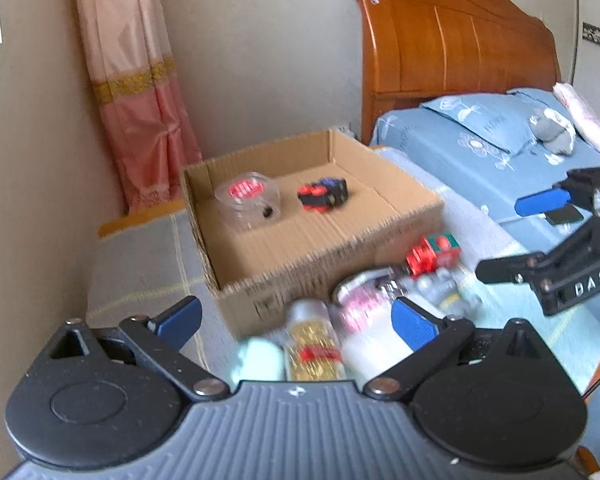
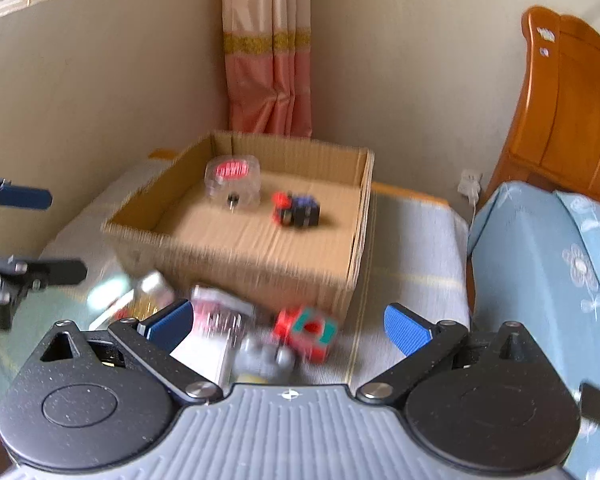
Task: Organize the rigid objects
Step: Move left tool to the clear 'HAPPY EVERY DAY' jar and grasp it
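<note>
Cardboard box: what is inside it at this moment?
Inside the cardboard box sit a clear round container with a red label and a red, black and blue toy. The near wall hides the floor strip just behind it.

left gripper (image 1: 296,322): black linkage arms, blue ribbed finger pads (image 1: 414,326), silver pivot screws, grey ribbed housing | right gripper (image 2: 288,322): same build, blue pads (image 2: 406,328), white "DAS" lettering on its side

Right wrist view: open cardboard box (image 2: 260,236) on a covered surface.
Inside lie a clear round container (image 2: 233,180) and a red-and-blue toy (image 2: 296,209), apart. Right gripper (image 2: 288,326) jaws spread wide, empty, above blurred clutter; a red-green cube (image 2: 308,330) just beside the box front.
</note>
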{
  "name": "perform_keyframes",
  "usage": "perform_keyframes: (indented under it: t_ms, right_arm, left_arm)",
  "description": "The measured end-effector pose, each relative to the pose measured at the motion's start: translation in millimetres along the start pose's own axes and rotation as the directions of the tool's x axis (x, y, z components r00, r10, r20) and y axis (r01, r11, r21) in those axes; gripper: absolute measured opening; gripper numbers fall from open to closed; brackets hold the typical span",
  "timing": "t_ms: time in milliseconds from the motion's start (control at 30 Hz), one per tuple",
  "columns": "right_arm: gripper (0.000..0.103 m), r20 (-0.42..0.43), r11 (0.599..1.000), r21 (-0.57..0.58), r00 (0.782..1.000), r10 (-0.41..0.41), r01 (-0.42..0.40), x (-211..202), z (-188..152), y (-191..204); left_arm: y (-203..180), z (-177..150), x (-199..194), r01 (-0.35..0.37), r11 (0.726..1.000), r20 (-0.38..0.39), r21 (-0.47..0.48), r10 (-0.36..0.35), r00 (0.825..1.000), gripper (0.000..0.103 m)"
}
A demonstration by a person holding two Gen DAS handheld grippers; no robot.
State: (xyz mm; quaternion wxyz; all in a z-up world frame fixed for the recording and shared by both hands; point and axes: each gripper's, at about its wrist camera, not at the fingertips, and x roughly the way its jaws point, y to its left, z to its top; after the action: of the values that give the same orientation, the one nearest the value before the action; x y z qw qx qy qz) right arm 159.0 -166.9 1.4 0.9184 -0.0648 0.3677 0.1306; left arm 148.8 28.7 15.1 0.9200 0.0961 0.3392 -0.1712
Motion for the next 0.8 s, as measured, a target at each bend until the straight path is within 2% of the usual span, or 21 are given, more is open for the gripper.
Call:
perform_keyframes:
  t_ms: [300,400,667,800]
  right_arm:
    - [0.103,-0.023,0.994,0.055,0.996,-0.092,0.093,-19,-72,9]
    - [0.103,-0.042,0.993,0.062,0.994,-0.1,0.102,-18,-92,9]
    - [0.103,-0.094,0.991,0.097,0.992,-0.086,0.095,-8,-124,7]
    - [0.103,-0.103,0.994,0.087,0.993,-0.06,0.069,-4,-132,9]
  left_arm:
    - [-24,-43,-12,0.086,0.996,-0.032,-0.001,-0.086,0.996,0.101]
    - [-30,-57,-15,0.11,0.994,-0.054,0.004,-0.11,0.992,0.101]
    - [-58,-87,-8,0.202,0.977,-0.134,0.069,-0.192,0.972,0.101]
    - [-70,-96,4,0.179,0.979,-0.152,0.098,-0.163,0.975,0.101]
